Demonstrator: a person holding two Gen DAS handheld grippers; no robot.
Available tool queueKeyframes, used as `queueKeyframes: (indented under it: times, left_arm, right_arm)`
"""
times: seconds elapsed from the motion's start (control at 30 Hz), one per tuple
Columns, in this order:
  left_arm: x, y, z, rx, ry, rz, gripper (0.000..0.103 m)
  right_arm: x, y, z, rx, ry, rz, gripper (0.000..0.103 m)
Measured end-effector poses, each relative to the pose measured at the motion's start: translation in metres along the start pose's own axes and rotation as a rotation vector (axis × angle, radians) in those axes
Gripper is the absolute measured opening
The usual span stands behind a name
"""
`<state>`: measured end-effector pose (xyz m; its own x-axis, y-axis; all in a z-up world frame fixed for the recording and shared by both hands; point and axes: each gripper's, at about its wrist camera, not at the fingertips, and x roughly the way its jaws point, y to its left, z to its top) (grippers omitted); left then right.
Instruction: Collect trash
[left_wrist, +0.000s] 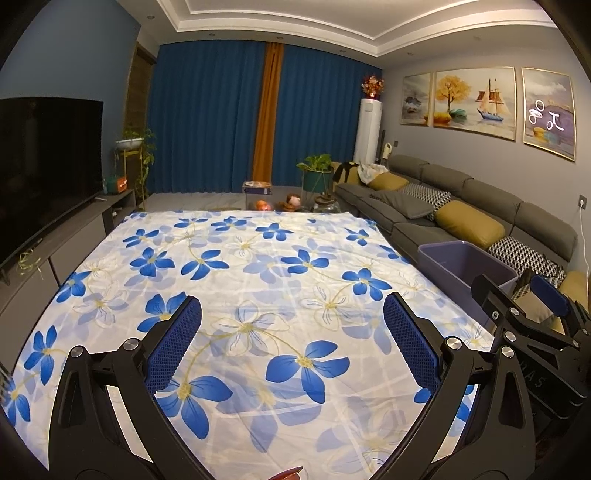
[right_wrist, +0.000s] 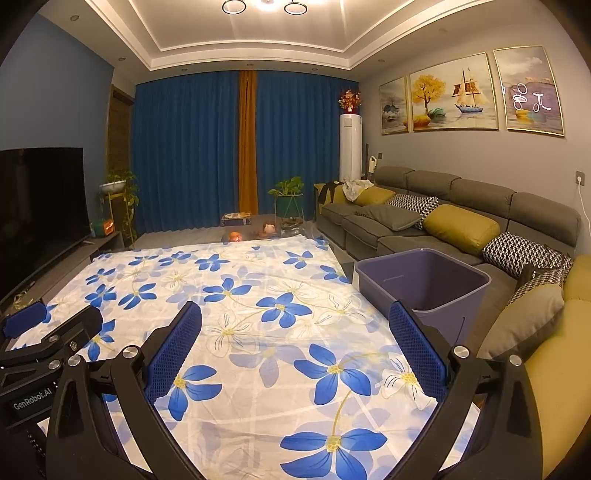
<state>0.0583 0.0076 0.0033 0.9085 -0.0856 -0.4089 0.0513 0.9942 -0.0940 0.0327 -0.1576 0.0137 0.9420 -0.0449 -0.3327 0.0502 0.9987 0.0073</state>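
Nearest the left wrist camera, the left claw (left_wrist: 291, 336) hangs with its blue-padded fingers spread wide apart and nothing between them, above a white cloth printed with blue flowers (left_wrist: 258, 266) that covers the counter. At the very bottom edge of that view a small reddish rim (left_wrist: 291, 470) pokes in; what it is cannot be told. The right claw (right_wrist: 295, 339) is likewise spread wide and empty over the same cloth, and each device shows at the edge of the other's view. On the body of the left device, seen from the right wrist camera, white lettering reads "GenRobot.AI" (right_wrist: 32, 400); on the right device, seen from the left wrist camera, only the letters "DAS" (left_wrist: 535, 384) can be made out. No loose trash can be seen on the cloth. A purple plastic bin (right_wrist: 424, 291) stands just beside the counter's right edge, between it and a grey sofa (right_wrist: 402, 221) with mustard and patterned cushions. Farther off, a dark television (left_wrist: 48, 166) stands on a low cabinet to the left, with blue curtains (left_wrist: 207, 125) across the far wall.
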Motion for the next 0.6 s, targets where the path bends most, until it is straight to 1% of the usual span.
queueKeyframes:
  times: [0.6]
  left_arm:
    - [-0.0036, -0.0007, 0.0009, 0.001, -0.001, 0.002, 0.097]
  right_arm:
    - [0.0, -0.0001, 0.0001, 0.001, 0.0, 0.001, 0.098]
